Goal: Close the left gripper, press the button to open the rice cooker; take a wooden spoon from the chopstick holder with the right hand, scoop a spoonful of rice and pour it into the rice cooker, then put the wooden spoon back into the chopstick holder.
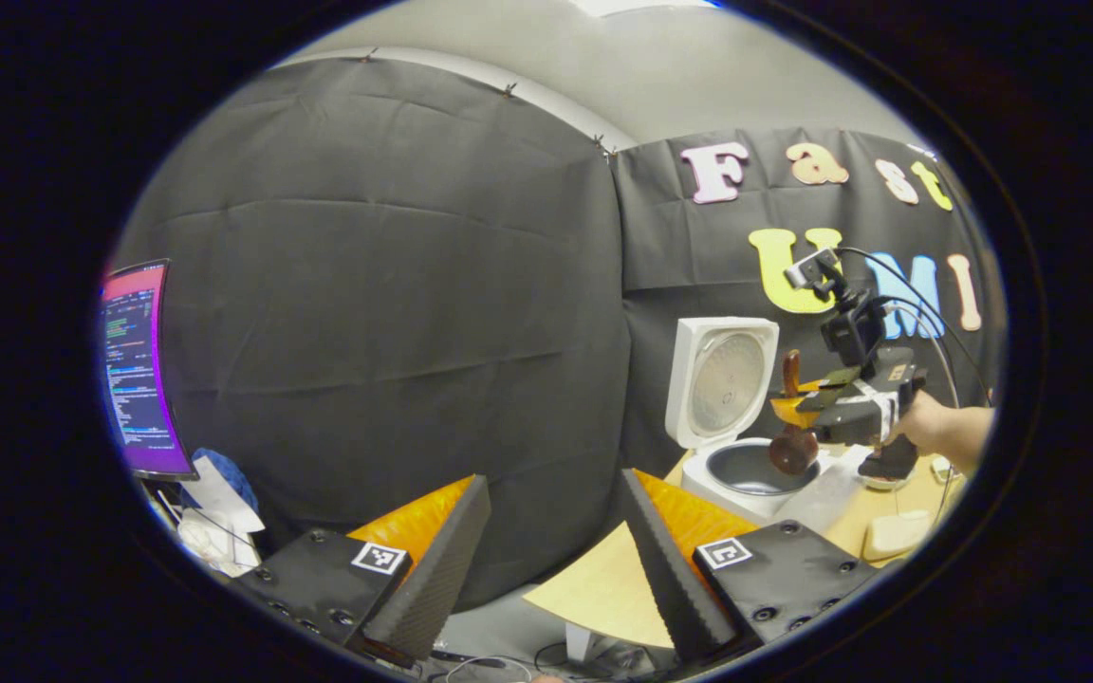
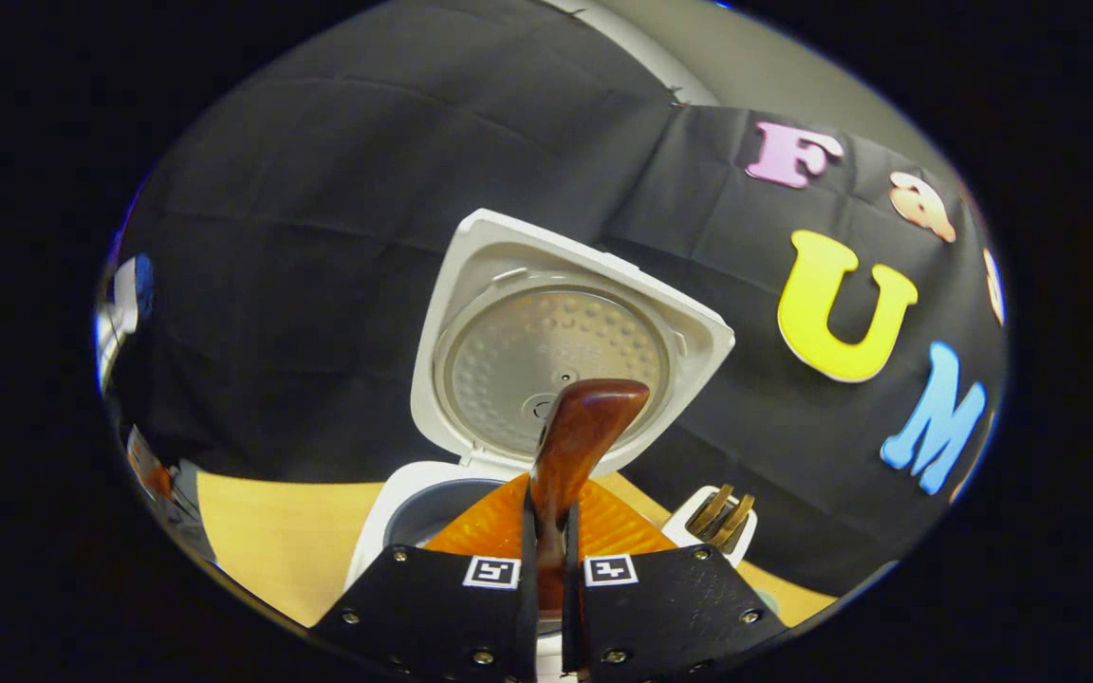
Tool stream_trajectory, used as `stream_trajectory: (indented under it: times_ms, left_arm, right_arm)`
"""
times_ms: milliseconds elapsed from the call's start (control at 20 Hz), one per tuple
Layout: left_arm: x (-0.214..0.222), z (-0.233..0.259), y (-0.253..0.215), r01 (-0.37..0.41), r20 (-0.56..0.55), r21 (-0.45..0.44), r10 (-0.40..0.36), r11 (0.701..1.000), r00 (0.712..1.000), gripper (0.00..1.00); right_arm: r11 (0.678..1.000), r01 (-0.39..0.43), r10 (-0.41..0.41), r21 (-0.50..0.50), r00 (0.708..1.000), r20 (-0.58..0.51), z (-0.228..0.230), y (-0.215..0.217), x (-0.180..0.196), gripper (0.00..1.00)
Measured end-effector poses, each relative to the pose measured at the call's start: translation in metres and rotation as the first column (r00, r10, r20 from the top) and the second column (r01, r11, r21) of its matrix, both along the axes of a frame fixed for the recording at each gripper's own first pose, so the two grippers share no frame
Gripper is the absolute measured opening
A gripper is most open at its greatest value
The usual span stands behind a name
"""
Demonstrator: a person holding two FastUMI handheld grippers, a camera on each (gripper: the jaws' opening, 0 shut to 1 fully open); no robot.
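The white rice cooker (image 1: 734, 474) stands on the table at the right of the left gripper view, its lid (image 1: 722, 379) raised upright and the inner pot showing. My right gripper (image 1: 807, 410), held by a hand (image 1: 935, 427), is shut on the wooden spoon (image 1: 792, 448), whose bowl hangs down over the pot's right rim. In the right gripper view the right gripper (image 2: 551, 536) clamps the spoon handle (image 2: 584, 422), which stands up before the open lid (image 2: 556, 356). The white chopstick holder (image 2: 719, 520) sits to the right. My left gripper (image 1: 551, 493) hangs open, far left of the cooker.
A lit monitor (image 1: 134, 370) stands at the far left with crumpled paper and blue cloth (image 1: 214, 498) below it. The light wooden table (image 1: 603, 588) has its corner under my left gripper. A flat white object (image 1: 893, 536) lies near the table's right edge.
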State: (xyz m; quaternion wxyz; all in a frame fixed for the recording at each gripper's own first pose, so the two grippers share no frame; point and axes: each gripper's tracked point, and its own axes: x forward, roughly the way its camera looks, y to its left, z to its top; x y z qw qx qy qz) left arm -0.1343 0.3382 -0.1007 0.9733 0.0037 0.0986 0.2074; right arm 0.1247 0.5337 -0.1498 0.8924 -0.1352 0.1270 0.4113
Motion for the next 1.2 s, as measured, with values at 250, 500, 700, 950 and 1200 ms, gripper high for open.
stream_trajectory:
  times_ms: [250, 500, 700, 950, 1200]
  left_arm:
    - [0.015, 0.013, -0.010, 0.018, 0.020, 0.012, -0.019, 1.000, 1.000, 0.92]
    - [0.023, 0.034, -0.034, 0.063, 0.046, 0.039, -0.065, 0.997, 0.997, 0.92]
    - [0.032, 0.057, -0.063, 0.102, 0.081, 0.030, -0.104, 0.994, 0.991, 0.95]
    - [0.045, 0.073, -0.109, 0.161, 0.110, 0.034, -0.164, 0.986, 0.980, 0.95]
    - [0.059, 0.080, -0.155, 0.233, 0.126, 0.040, -0.236, 0.972, 0.963, 0.99]
  right_arm:
    - [0.978, 0.077, -0.040, 0.196, 0.982, -0.186, 0.027, -0.016, -0.001, 0.10]
    - [0.881, 0.213, -0.044, 0.422, 0.925, -0.376, 0.058, -0.061, 0.009, 0.10]
    - [0.815, 0.320, -0.088, 0.483, 0.892, -0.443, 0.072, -0.120, 0.021, 0.10]
    - [0.775, 0.432, -0.211, 0.462, 0.865, -0.455, 0.070, -0.211, 0.034, 0.10]
    - [0.737, 0.523, -0.330, 0.428, 0.831, -0.448, 0.062, -0.302, 0.038, 0.11]
